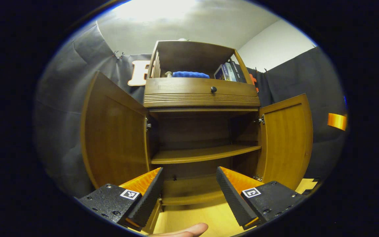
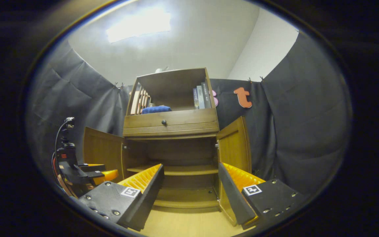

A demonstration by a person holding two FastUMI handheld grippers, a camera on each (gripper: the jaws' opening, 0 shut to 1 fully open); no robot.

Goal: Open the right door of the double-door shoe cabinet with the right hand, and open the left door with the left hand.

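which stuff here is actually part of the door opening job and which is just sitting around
Part of the job:
- brown wooden left cabinet door, swung open
- brown wooden right cabinet door, swung open
- left hand-held gripper, open
- right hand-held gripper, open

Just sitting around:
- blue folded cloth in the top compartment
- upright row of books beside it
- wooden drawer with a round black knob

Both tools wear dark textured blocks with silver screws and square black-and-white markers; the left tool point(image 1: 189, 191) and right tool point(image 2: 191, 194) have ridged wedge fingers. A fingertip point(image 1: 189, 229) peeks below.
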